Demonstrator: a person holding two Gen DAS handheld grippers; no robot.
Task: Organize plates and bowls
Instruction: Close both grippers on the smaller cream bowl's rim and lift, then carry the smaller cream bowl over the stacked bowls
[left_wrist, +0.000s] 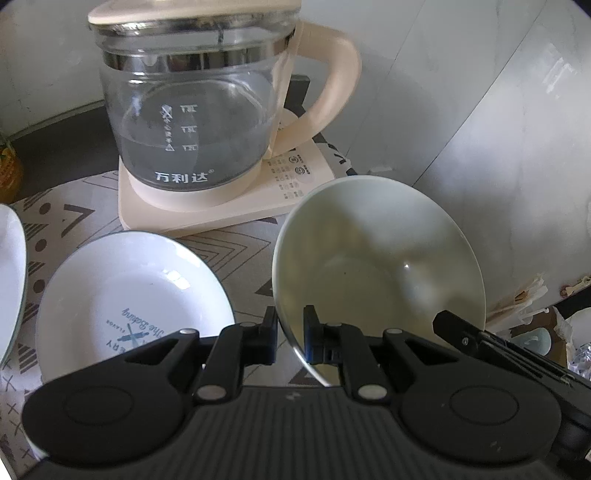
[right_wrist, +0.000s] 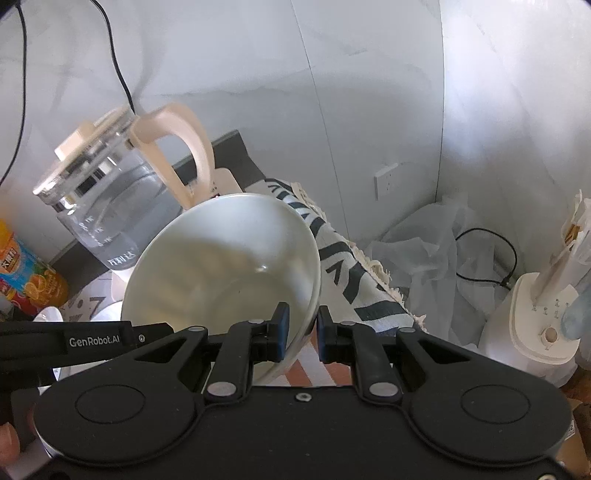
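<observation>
- Cream bowl (left_wrist: 380, 258) is tilted above the patterned cloth (left_wrist: 229, 247), rim clamped by left gripper (left_wrist: 290, 334) and right gripper (right_wrist: 301, 332).
- White plate (left_wrist: 133, 291) is seen beside the glass kettle (left_wrist: 192, 110).

Left gripper (left_wrist: 290, 334) clamped on near rim of tilted cream bowl (left_wrist: 380, 258). White plate (left_wrist: 129, 291) lies beside it on patterned cloth (left_wrist: 236, 247). Glass kettle (left_wrist: 192, 110) on its base towards the bench's rear edge

Pale marbled walls (right_wrist: 369, 92), patterned tablecloth (left_wrist: 229, 251)
</observation>
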